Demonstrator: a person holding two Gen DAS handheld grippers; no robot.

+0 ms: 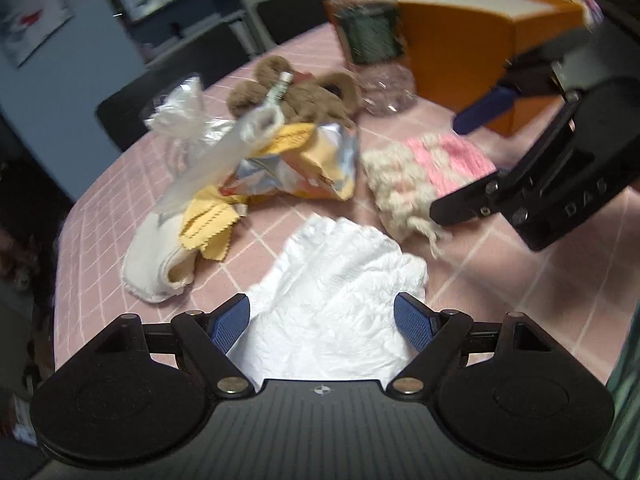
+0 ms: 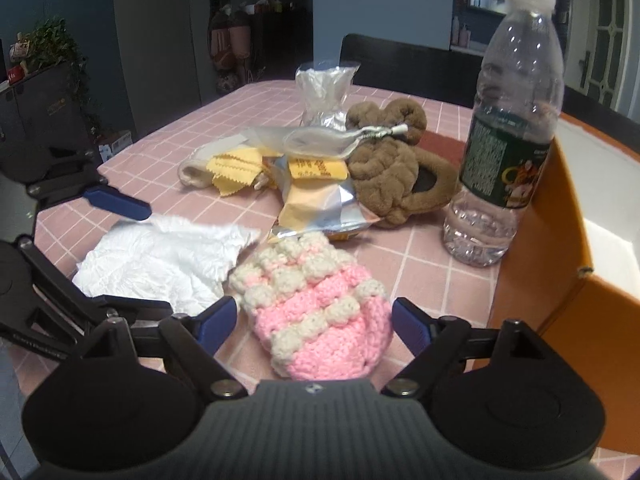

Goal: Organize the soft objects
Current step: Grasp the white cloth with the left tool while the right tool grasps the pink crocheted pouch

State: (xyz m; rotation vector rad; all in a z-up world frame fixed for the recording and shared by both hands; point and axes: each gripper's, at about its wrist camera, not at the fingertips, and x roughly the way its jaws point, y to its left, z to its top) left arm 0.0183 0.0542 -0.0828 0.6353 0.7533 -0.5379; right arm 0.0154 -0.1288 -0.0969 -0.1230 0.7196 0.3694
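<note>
Right gripper (image 2: 312, 320) spread wide, straddling the pink-and-cream knitted pouch (image 2: 320, 312), pads not yet touching. Left gripper (image 1: 322, 320) also spread, around the near end of the white crumpled bag (image 1: 340, 280), holding nothing. Both items flat on the pink checked table (image 2: 160, 152) near its front edge, pouch just beside the orange box (image 2: 560, 260).

Pouch probably light, squashy, grippy yarn: pinch across the thick middle, loose loops may snag. White bag likely near weightless, slick, crinkly: bunch a fold, not a single layer. Water bottle (image 2: 508, 120) upright close by, easy to knock.
</note>
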